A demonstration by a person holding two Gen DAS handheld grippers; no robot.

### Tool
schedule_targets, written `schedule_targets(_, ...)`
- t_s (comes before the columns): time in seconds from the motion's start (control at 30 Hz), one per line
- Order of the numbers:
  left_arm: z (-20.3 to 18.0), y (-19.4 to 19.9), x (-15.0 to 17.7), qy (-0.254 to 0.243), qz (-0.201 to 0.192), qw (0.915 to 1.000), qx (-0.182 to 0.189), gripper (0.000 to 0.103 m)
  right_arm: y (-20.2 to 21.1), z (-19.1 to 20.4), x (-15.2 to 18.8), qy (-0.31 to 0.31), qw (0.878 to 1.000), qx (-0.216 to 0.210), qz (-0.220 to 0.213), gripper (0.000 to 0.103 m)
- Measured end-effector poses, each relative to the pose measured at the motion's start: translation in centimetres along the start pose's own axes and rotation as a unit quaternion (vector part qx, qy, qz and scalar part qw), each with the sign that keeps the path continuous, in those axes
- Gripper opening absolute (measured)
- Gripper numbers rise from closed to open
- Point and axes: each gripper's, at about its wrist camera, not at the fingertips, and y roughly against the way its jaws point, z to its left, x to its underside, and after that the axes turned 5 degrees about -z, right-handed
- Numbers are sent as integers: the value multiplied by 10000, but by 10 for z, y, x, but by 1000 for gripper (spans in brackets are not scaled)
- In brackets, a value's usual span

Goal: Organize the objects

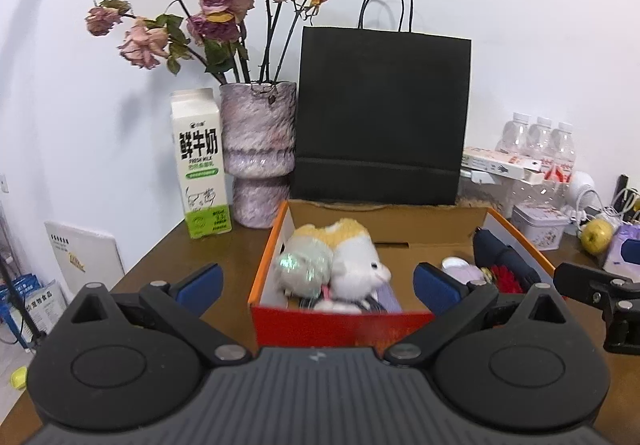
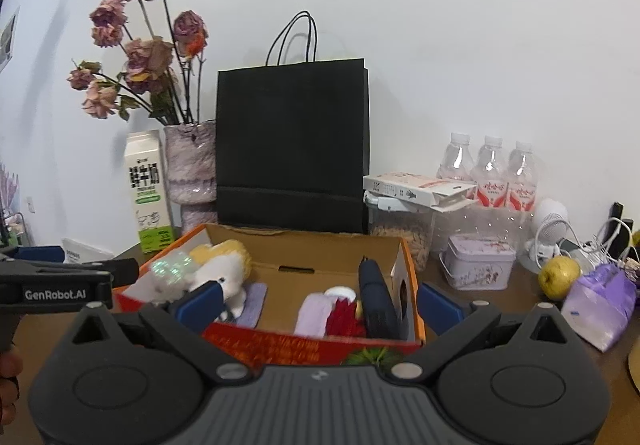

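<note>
An open orange-red cardboard box (image 1: 267,261) stands on the brown table; it also shows in the right wrist view (image 2: 412,277). Inside lie a white and yellow plush toy (image 1: 352,265) (image 2: 224,269), a shiny grey-green plush ball (image 1: 304,265), a dark folded umbrella (image 2: 376,297) (image 1: 500,253), a red flower piece (image 2: 344,319) and lilac cloth items (image 2: 316,313). My left gripper (image 1: 318,279) is open and empty just in front of the box. My right gripper (image 2: 318,301) is open and empty over the box's front edge.
Behind the box stand a black paper bag (image 1: 380,117), a vase of dried roses (image 1: 260,149) and a milk carton (image 1: 202,169). At the right are water bottles (image 2: 492,173), a lilac tin (image 2: 478,261), a yellow apple (image 2: 558,277) and a purple packet (image 2: 600,305).
</note>
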Motion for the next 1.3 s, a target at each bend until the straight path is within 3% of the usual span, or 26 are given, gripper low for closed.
schedule_targets(0.83, 24, 179, 58, -91, 505, 9986, 142, 103, 181, 42, 49, -101, 9995, -205, 201, 103)
schedule_targets(1.3, 31, 229, 77, -55, 554, 9984, 74, 103, 232, 59, 65, -27, 9992, -311, 230, 103)
